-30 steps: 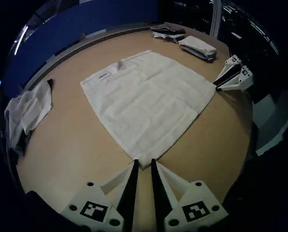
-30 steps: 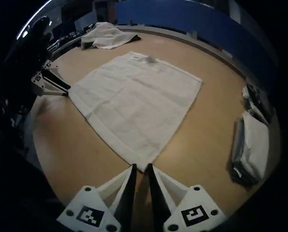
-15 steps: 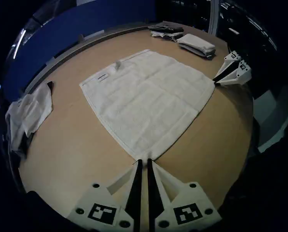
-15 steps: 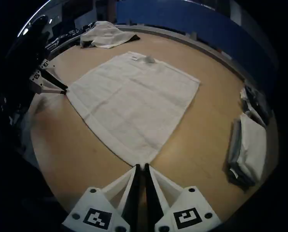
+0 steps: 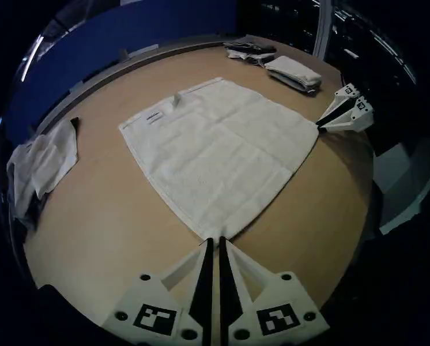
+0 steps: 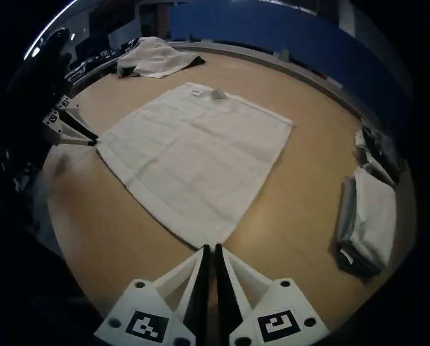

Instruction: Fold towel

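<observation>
So far, no fold is being shown: the towel is lying fully spread and flat in the middle of the table, with no edge turned over. Its two near corners are being pinched, one by the left claw and the other by the right claw, each narrowed to a sliver on the cloth. By judgement, only the grasp is being completed, and the whole fold is being left to do: the corners are yet to be lifted and carried to the far edge. Compared with a second ago, both claws are being seen far narrower, where a clear gap was being kept around each corner; the towel is hardly being shifted. Farther out, a folded stack and a crumpled cloth are lying near the table's edges.
</observation>
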